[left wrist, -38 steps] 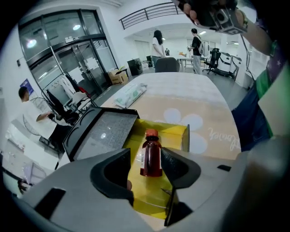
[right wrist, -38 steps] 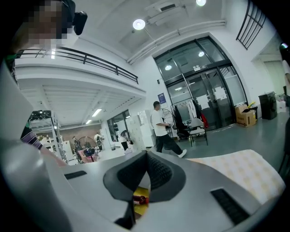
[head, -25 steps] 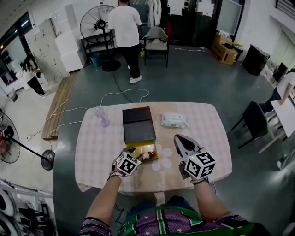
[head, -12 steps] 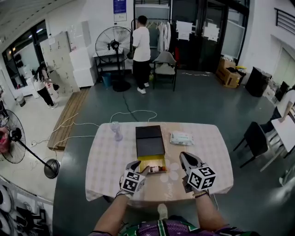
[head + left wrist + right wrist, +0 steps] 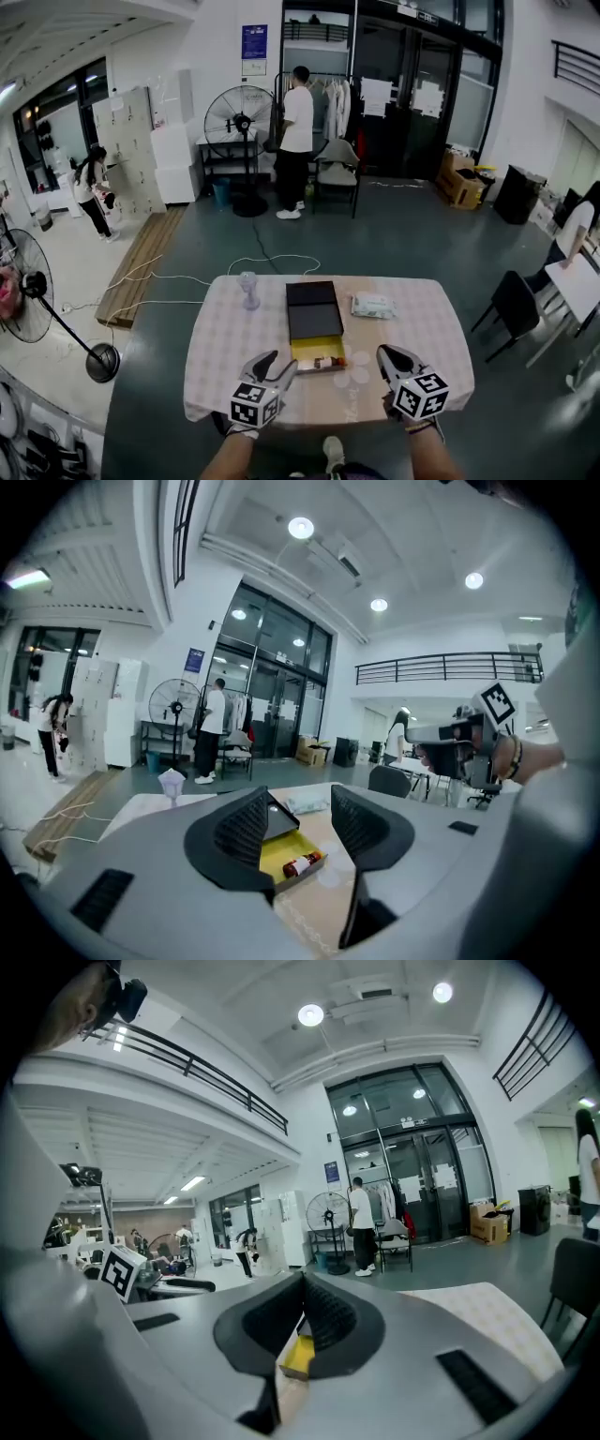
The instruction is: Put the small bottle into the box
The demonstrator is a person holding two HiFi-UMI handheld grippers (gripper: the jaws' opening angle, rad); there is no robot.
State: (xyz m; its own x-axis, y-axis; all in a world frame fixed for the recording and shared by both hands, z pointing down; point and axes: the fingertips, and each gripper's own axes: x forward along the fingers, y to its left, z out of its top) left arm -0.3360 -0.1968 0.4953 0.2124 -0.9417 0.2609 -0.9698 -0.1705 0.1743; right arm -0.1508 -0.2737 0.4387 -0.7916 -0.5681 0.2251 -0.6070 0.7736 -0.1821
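The box is open on the table (image 5: 225,347): a black lid (image 5: 313,309) lies back and the yellow tray (image 5: 307,348) faces me. The small brown bottle (image 5: 326,361) with a white label lies on its side in the tray. In the left gripper view the bottle (image 5: 302,863) shows in the yellow tray (image 5: 272,853), beyond the jaws. My left gripper (image 5: 274,367) hangs open and empty over the table's near edge, left of the tray. My right gripper (image 5: 393,360) is shut with nothing in it, right of the tray. A strip of yellow tray (image 5: 300,1356) shows past its closed jaws.
A clear stemmed glass (image 5: 248,286) stands at the table's far left and a pack of wipes (image 5: 373,305) lies at the far right. Chairs (image 5: 514,300) stand to the right. A floor fan (image 5: 37,300) is at the left. People stand further back.
The head view has lifted and drawn back from the table. The left gripper has pulled away from the tray toward the near edge, leaving the bottle lying there. The right gripper has also drawn back.
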